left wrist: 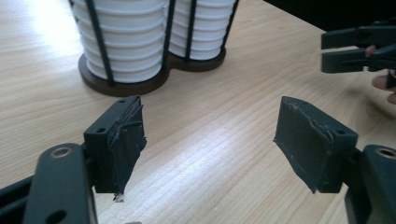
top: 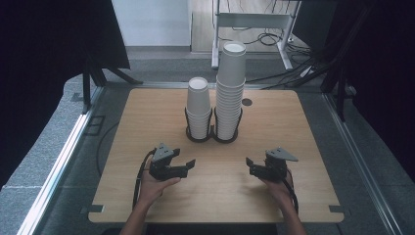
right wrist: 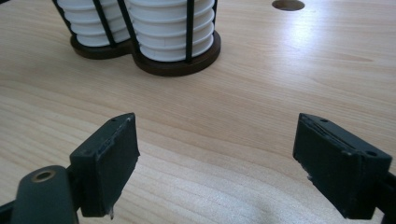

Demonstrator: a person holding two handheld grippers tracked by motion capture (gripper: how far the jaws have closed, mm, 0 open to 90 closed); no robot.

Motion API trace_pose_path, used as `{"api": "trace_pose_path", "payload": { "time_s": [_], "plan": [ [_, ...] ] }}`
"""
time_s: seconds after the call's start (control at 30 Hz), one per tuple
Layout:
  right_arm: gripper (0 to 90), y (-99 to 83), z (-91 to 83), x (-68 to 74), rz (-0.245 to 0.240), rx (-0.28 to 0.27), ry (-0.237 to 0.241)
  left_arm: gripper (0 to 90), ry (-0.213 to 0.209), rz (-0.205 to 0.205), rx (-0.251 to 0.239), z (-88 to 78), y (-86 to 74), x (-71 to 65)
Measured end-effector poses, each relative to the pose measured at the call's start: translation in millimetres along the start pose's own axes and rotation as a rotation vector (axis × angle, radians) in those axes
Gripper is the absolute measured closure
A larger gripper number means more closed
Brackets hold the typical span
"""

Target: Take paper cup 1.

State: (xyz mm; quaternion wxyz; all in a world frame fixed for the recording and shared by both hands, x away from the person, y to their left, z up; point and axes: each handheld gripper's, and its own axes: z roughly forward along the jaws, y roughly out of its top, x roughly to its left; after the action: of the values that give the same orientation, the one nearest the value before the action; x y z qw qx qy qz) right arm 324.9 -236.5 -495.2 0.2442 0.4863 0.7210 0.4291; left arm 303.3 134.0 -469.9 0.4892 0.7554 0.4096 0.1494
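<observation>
Two stacks of white paper cups stand in a black wire holder (top: 211, 138) at the middle of the wooden table (top: 147, 112). The short stack (top: 198, 105) is on the left and the tall stack (top: 230, 88) on the right. My left gripper (top: 187, 166) hovers in front of the holder, a little to its left, jaws pointing right. In the left gripper view its jaws (left wrist: 210, 140) stand wide apart with bare wood between them. My right gripper (top: 250, 166) is held in front right of the holder, open (right wrist: 217, 158), nothing between its pads (right wrist: 112, 163).
A round cable hole (top: 246, 102) lies in the table behind the tall stack. A white desk frame (top: 254, 22) and cables stand on the floor beyond the table. Dark curtains hang at both sides. Bare wood lies between the two grippers.
</observation>
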Motion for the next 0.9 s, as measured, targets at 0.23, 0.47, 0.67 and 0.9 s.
{"api": "trace_pose_path", "payload": {
  "time_s": [0.23, 0.47, 0.67, 0.9],
  "plan": [
    [16.2, -0.7, -7.6, -4.3, -0.028, -0.009, 0.039, 23.7, 0.018, -0.002, 0.043, 3.4, -4.9, 3.2],
    [14.7, -1.3, -8.8, -6.0, -0.017, -0.007, 0.034, 24.3, -0.004, -0.005, 0.07, 4.9, -6.5, 3.1],
    [16.7, -0.5, -13.7, -12.0, 0.0, -0.034, 0.046, 25.5, 0.004, -0.022, 0.076, 1.6, -7.2, 8.1],
    [23.1, 2.6, -15.6, -5.8, -0.036, -0.058, 0.09, 25.5, -0.008, -0.034, 0.062, -3.6, -7.9, 12.0]
  ]
}}
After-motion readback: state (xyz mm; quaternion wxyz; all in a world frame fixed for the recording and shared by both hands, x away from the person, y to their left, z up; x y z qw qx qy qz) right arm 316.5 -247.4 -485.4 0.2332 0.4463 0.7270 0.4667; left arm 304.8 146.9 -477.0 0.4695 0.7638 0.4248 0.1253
